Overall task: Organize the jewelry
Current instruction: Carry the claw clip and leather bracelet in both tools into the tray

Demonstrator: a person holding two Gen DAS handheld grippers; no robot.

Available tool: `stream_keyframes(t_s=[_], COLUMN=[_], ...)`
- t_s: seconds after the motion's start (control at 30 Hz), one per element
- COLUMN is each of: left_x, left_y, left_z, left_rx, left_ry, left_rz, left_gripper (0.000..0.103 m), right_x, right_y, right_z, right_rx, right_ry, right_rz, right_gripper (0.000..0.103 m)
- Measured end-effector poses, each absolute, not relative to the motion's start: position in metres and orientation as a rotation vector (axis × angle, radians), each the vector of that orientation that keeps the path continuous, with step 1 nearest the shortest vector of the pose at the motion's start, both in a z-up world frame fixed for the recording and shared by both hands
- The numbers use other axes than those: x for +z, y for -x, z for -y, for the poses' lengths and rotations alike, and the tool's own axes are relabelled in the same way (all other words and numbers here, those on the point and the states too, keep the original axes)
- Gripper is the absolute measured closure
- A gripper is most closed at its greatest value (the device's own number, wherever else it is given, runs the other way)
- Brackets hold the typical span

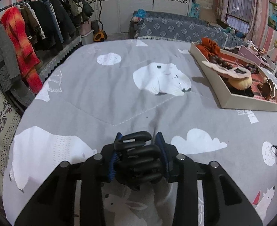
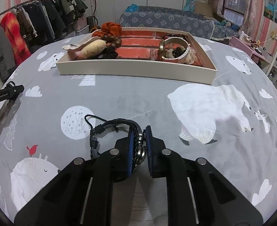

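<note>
left gripper [image 1: 138, 143] clamping hair claw [image 1: 138, 162], right gripper [image 2: 140, 137] pinching braided bracelet [image 2: 117, 126]

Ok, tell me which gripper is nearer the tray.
Right. The right gripper, shut on a black braided bracelet, faces the tray straight ahead; from the left gripper, holding a black hair claw, it lies farther off, up to the right.

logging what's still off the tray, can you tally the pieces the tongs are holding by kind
black hair claw clip, in the left tongs: 1
black braided bracelet, in the right tongs: 1
total: 2, both over the grey bedspread, outside the tray
</note>
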State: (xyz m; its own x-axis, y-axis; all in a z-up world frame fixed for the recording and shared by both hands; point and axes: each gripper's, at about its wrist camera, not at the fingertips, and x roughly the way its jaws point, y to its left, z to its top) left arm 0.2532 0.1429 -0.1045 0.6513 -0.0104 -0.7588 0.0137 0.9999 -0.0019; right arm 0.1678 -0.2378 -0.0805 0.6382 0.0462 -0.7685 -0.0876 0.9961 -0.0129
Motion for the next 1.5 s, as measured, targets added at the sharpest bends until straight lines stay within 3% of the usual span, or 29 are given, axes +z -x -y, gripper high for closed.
stream_keyframes(t_s=[0.33, 0.83, 1.2, 1.5], left_x=[-0.068, -0.009, -0.043, -0.082], left_y=[-0.252, -0.321, -0.414, -0.442], left_z=[-0.122, 0.003, 0.039, 0.05], left_rx=[-0.029, -0.188, -0.176, -0.197], left_ry=[-0.012, -0.012, 0.008, -0.016], left_rz=[-0.799, -0.692, -0.745, -0.821], left_gripper=[0.066, 0.066, 0.066, 0.066], right_x=[-0.05, 0.021, 0.004, -0.041], right_y=[-0.177, -0.26, -0.346, -0.393], right_z=[0.248, 0.301, 0.33, 0.325], right_rx=[0.099, 0.063, -0.003, -0.021], right_ry=[0.043, -0.036, -0.08, -0.051], right_rz=[-0.805, -0.634, -0.647, -0.733], right_gripper=[0.09, 0.09, 0.09, 0.09])
